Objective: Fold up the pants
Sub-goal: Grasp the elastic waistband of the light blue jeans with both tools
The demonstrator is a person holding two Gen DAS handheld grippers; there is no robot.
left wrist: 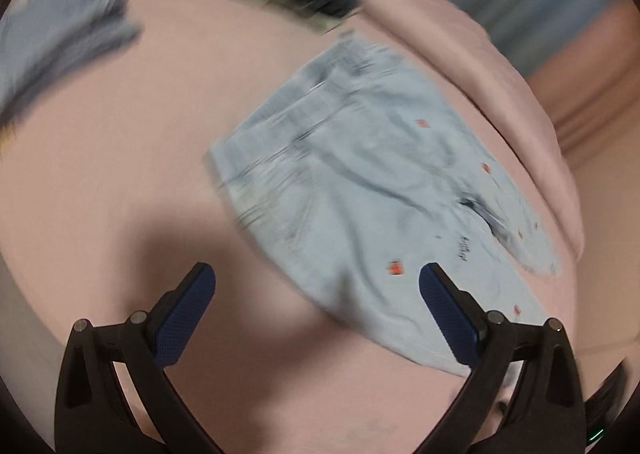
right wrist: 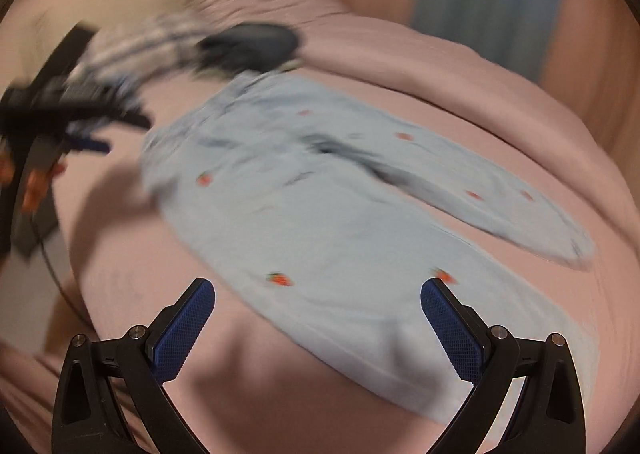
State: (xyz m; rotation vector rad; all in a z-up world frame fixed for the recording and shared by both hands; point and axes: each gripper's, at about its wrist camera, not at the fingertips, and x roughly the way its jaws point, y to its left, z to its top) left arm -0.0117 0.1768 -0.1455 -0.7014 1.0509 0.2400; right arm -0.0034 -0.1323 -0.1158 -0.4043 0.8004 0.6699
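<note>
Right wrist view: pants (right wrist: 320,189) lie flat on the bed (right wrist: 460,65), waistband far-left, legs running near-right; both grippers' jaws spread, empty.

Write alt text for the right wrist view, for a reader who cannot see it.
Light blue pants with small red strawberry prints lie spread flat on a pink bed sheet, legs apart, in a motion-blurred fisheye picture. The right hand-held gripper hangs open above the nearer leg, holding nothing. At the left edge is the left hand-held gripper, with other clothes piled behind.
</note>
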